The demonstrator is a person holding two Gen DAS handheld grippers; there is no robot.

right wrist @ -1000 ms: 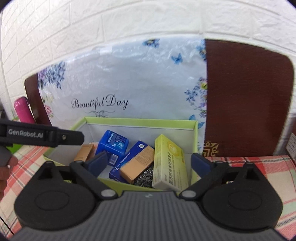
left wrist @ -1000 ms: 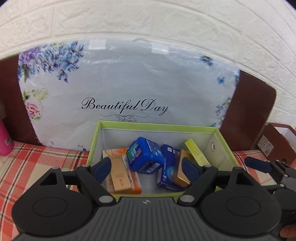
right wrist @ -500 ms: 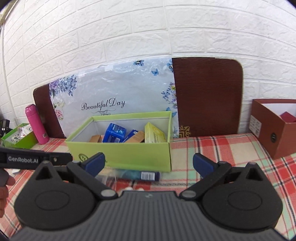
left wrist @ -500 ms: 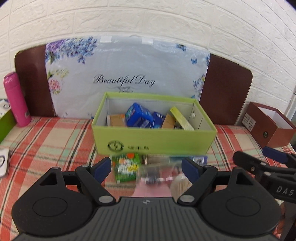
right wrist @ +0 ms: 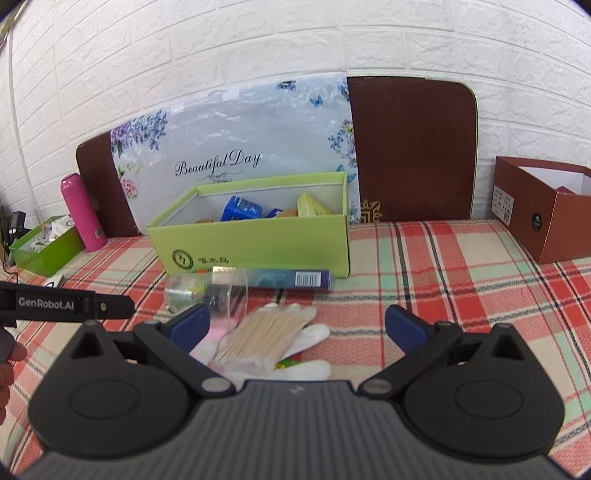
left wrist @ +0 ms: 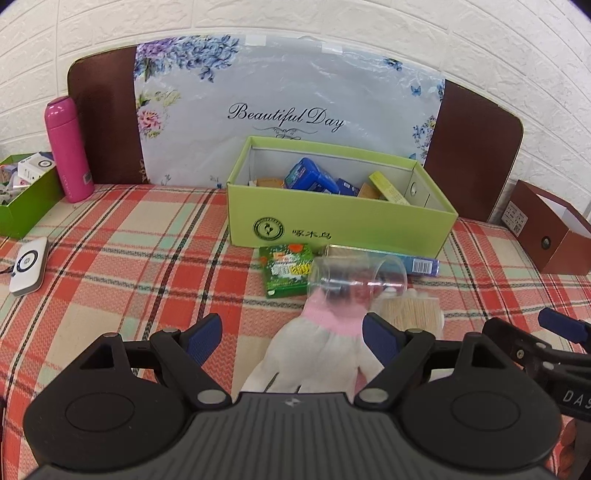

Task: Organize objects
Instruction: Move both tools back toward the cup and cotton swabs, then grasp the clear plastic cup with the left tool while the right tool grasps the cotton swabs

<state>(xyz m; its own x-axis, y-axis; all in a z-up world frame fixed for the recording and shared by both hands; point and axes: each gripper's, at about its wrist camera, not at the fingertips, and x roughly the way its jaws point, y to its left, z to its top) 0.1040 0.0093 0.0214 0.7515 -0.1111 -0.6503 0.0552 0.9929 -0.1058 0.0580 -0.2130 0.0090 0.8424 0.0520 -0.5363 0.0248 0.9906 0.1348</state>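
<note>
Red-and-cream plaid cloth [left wrist: 147, 266] covered the surface, w/ a white brick wall [left wrist: 369, 33] behind. A floral "Beautiful Day" panel [left wrist: 280, 110] leaned on the wall at 12 o'clock, over a brown board [right wrist: 413, 147]. The lime-green box [left wrist: 332, 229] stood in front of it, holding small cartons. A pink bottle [left wrist: 68, 147] and a green tray [left wrist: 26, 206] sat at 10 o'clock, a white device [left wrist: 28, 266] at 9, a brown box [right wrist: 546, 210] at 2.

Just before the green box lay a green packet [left wrist: 286, 271], a blue carton [right wrist: 288, 277], a clear cup [left wrist: 358, 275] on its side, a bundle of sticks [right wrist: 258, 338] and a white glove [left wrist: 317, 354] w/ pink cuff.

Left gripper [left wrist: 291, 334] hung over the glove, jaws wide, holding nothing. Right gripper [right wrist: 295, 325] also spread wide and empty, above the sticks.
</note>
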